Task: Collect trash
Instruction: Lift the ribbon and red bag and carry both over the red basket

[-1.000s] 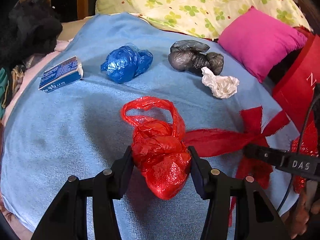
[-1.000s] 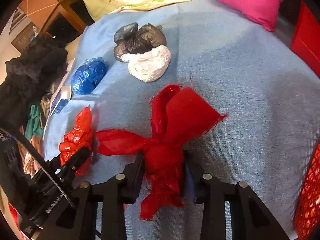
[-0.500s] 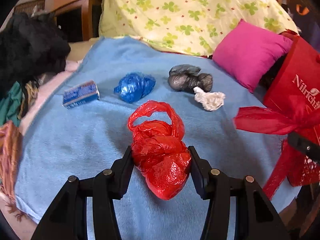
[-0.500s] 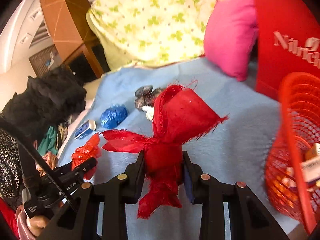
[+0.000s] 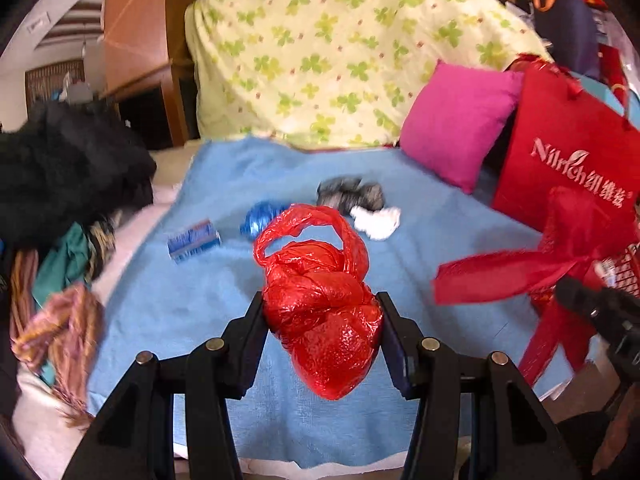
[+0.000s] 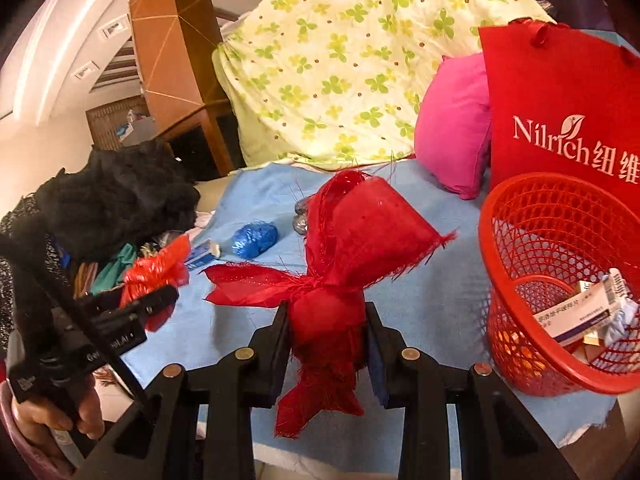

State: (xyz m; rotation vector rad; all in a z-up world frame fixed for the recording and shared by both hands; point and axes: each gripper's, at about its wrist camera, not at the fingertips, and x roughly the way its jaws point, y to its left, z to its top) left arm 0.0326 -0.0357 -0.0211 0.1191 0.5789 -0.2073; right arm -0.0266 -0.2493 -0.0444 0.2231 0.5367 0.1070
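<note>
The left gripper (image 5: pixel 322 332) is clamping a knotted red plastic bag (image 5: pixel 320 312) between its fingers, the bag hanging above the blue blanket (image 5: pixel 192 292). The right gripper (image 6: pixel 326 336) is squeezing a red ribbon bow (image 6: pixel 332 276) at its knot, just beside the red basket (image 6: pixel 516 224) at the blanket's right edge.

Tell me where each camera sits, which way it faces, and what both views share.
Left wrist: on the left gripper, facing along its fingers over the blue blanket; it clamps a red plastic bag; the right gripper shows at right.
Right wrist: on the right gripper, clamping a red fabric bow beside the red mesh basket; the left hand shows.
Shared: blanket, blue bag, pink cushion, red tote.
</note>
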